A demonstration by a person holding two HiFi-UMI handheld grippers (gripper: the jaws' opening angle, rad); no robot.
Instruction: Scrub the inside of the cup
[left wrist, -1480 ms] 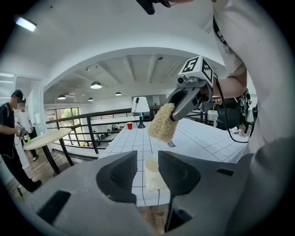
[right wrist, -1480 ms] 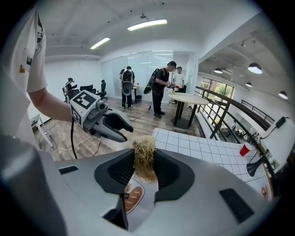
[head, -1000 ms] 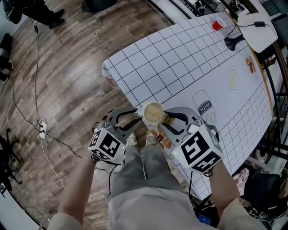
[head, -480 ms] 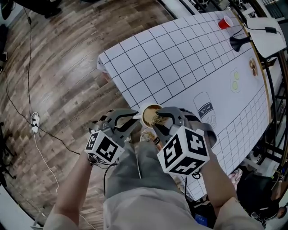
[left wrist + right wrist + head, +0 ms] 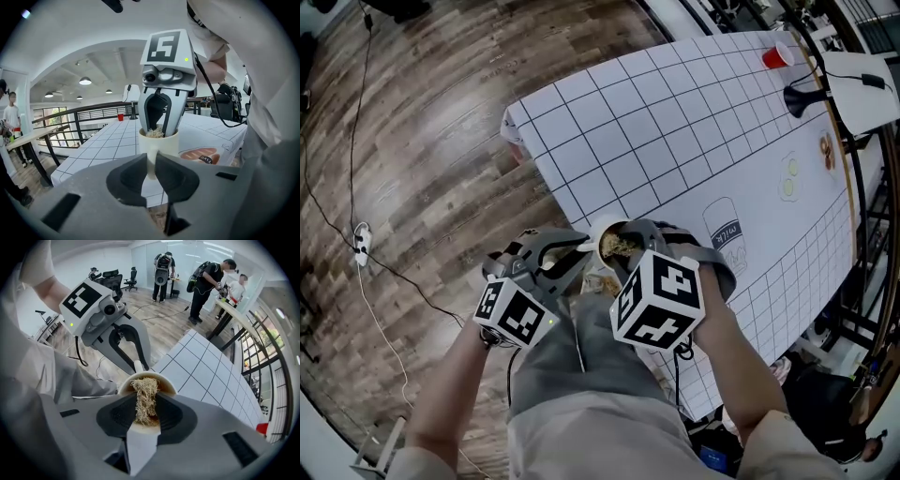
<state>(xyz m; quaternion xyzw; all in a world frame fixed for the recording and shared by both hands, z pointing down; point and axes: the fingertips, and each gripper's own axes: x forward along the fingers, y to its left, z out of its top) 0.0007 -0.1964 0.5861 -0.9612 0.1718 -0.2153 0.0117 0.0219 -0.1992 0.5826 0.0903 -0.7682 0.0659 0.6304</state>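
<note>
A white cup (image 5: 602, 228) is at the table's near edge, over the person's lap. My left gripper (image 5: 581, 247) is shut on the cup's handle (image 5: 151, 161); its jaws have just been closing with the handle between them. My right gripper (image 5: 623, 249) points steeply down over the cup, shut on a straw-coloured fibrous scrubber (image 5: 145, 399). The scrubber's lower end sits inside the cup's rim (image 5: 123, 384). In the left gripper view the right gripper (image 5: 157, 123) stands upright in the cup (image 5: 161, 143), with scrubber fibres (image 5: 153, 133) showing above the rim.
The table (image 5: 675, 122) has a white gridded cloth with printed pictures, one a milk carton (image 5: 724, 230). A red cup (image 5: 777, 57) and a black object (image 5: 802, 97) stand at its far end. Wood floor with cables lies to the left. People (image 5: 211, 277) stand far off.
The right gripper has come down and tipped steeply, carrying the scrubber into the cup. The left jaws, wide a second ago, have shut on the handle. The left hand has hardly moved.
</note>
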